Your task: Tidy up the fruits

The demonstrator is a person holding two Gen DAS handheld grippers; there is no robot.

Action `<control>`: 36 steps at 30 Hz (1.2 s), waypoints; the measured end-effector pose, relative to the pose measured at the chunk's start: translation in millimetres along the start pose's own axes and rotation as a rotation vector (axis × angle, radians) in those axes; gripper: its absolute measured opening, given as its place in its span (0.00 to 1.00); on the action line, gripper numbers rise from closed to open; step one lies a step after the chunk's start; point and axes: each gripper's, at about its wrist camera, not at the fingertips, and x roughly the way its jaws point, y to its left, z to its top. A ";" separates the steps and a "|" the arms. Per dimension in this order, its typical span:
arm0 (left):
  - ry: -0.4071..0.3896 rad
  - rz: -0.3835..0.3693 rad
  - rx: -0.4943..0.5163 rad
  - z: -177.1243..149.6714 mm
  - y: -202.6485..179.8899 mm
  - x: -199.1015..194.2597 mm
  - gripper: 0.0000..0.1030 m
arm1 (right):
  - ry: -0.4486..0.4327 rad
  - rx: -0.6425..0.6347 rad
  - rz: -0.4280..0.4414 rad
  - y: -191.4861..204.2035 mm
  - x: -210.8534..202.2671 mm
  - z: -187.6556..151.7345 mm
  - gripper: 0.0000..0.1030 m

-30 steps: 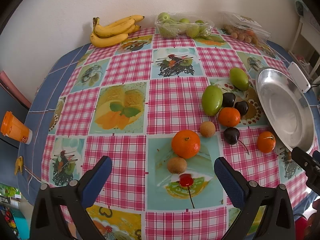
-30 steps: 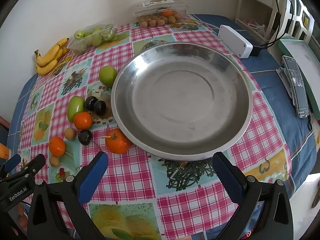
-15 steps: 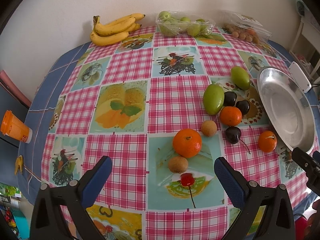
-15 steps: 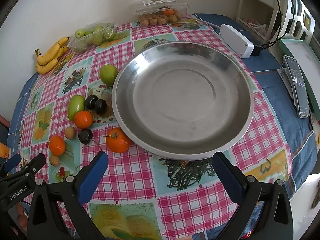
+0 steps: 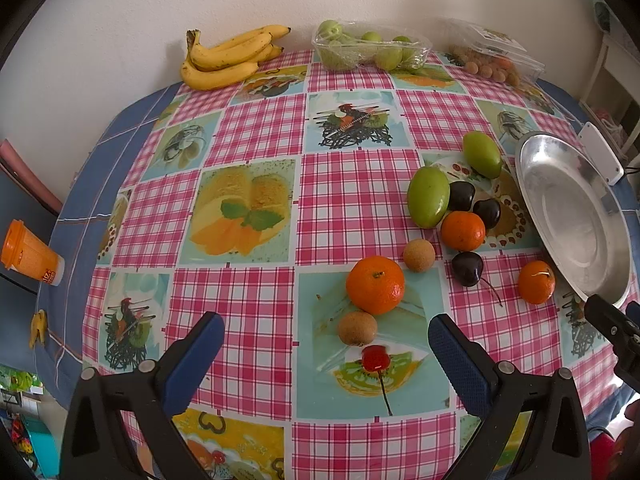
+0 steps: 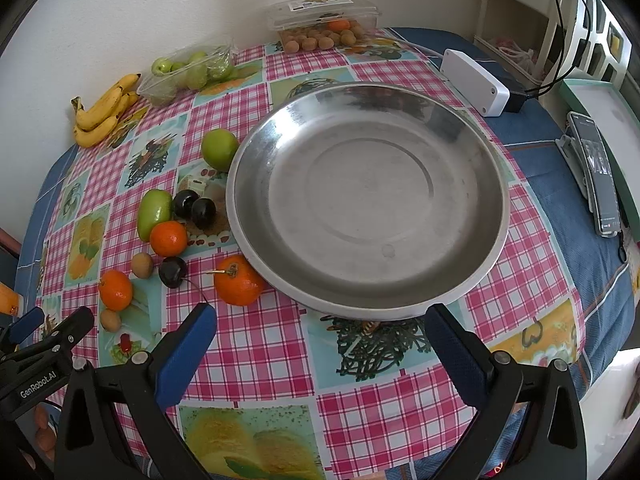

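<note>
counter: checked pink cloth with fruit prints, blue cover underneath
metal plate: empty, right half of the counter, loose fruit beside its left rim
back row at the wall: banana bunch, bag of green fruit, clear box of small brown fruit
right edge: white box, phone
loose fruit: 3 oranges, nearest the plate touching its rim; 2 green fruits; 3 dark cherries; 2 small brown fruits
left tongs: wide, empty, just short of the brown fruit
right tongs: wide, empty, at the plate's near rim
</note>
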 end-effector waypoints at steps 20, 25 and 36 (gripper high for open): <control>0.000 0.000 -0.001 -0.8 0.6 0.1 1.00 | 0.002 0.001 0.000 0.1 0.1 0.3 1.00; -0.003 -0.008 0.002 -2.2 -0.3 0.6 1.00 | 0.000 -0.002 0.001 -0.3 0.3 1.0 1.00; -0.070 -0.009 -0.070 7.7 15.7 -12.9 1.00 | -0.040 -0.056 0.063 16.0 -11.1 2.6 1.00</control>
